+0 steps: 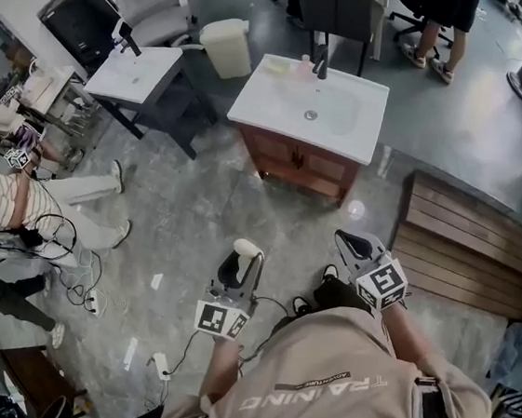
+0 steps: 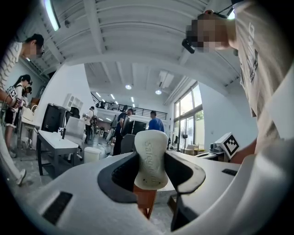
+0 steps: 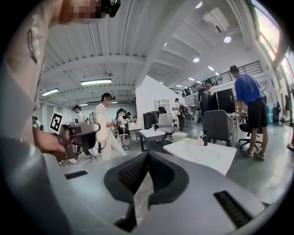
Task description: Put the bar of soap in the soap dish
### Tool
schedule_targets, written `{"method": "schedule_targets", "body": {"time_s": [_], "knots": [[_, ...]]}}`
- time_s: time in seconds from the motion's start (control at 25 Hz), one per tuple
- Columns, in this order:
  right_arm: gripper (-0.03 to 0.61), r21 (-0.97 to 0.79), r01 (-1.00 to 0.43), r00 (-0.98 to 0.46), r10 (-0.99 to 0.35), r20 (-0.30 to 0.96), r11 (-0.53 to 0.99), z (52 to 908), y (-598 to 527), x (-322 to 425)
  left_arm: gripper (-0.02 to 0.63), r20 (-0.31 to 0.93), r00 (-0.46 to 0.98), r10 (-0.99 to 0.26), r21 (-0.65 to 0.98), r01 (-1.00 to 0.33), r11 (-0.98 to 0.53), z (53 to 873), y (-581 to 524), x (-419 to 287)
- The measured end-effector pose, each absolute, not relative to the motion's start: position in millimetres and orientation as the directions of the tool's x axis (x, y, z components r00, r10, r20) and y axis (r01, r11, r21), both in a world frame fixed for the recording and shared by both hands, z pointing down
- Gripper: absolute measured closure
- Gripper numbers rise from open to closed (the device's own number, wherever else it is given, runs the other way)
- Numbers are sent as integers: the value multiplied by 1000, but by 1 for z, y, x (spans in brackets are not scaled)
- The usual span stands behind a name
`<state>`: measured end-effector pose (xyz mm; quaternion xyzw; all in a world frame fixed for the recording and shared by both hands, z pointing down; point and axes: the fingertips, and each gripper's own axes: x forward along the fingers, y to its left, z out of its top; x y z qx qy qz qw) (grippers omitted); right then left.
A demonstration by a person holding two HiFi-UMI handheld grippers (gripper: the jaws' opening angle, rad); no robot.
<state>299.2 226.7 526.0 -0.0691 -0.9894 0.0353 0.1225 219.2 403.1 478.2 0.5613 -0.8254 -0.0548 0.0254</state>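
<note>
We hold the left tool (image 1: 239, 267) level over the floor (image 1: 185, 214). It is aimed at the front edge of the surface (image 1: 280, 121) and is well short of it. Its jaws are clamped on the soap (image 2: 150, 158) and stand wide, because the soap fills the gap between them.

The soap stands on end, with its long axis running up and down, across the line of the jaws. Its upper end rises clear above the jaws, and its lower end sits down between the pads, which press on its two narrow sides. One broad face looks back along the tool at us, with raised lettering running down its length. The other broad face looks toward the surface. In the head view we see only the soap's rounded top end, a small pale oval at the tool's tip.

Farther on, at the back left corner of the surface, lies the pale yellow dish (image 1: 277, 66), left of the tap (image 1: 321, 66). The soap is well apart from it.

The right tool (image 1: 351, 242) is tipped a little downward and points toward the surface's front right corner. In its own view the jaws are together, tips touching, with nothing between them.
</note>
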Motion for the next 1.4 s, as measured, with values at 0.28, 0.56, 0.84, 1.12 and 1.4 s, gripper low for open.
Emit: {"method": "schedule_targets", "body": {"time_s": [0.28,0.56,0.84,1.12,1.4], "knots": [[566,-76,143,-960,157,231,987,534,199,253,437,-23,-372,-928,99,-925,368,479,367,168],[566,-93,145,-968,160,193,985,530,133,207,437,-35,-375,-926,85,-925,371,464,305,120],[566,-53,201,-952,208,223,978,536,94,169,437,-48,-420,-906,75,-906,416,448,266,86],[566,-64,245,-941,253,225,967,539,82,125,437,-21,-459,-888,103,-885,454,457,257,49],[566,-67,229,-939,239,247,971,546,78,77,437,-20,-435,-900,136,-893,428,471,245,-4]]}}
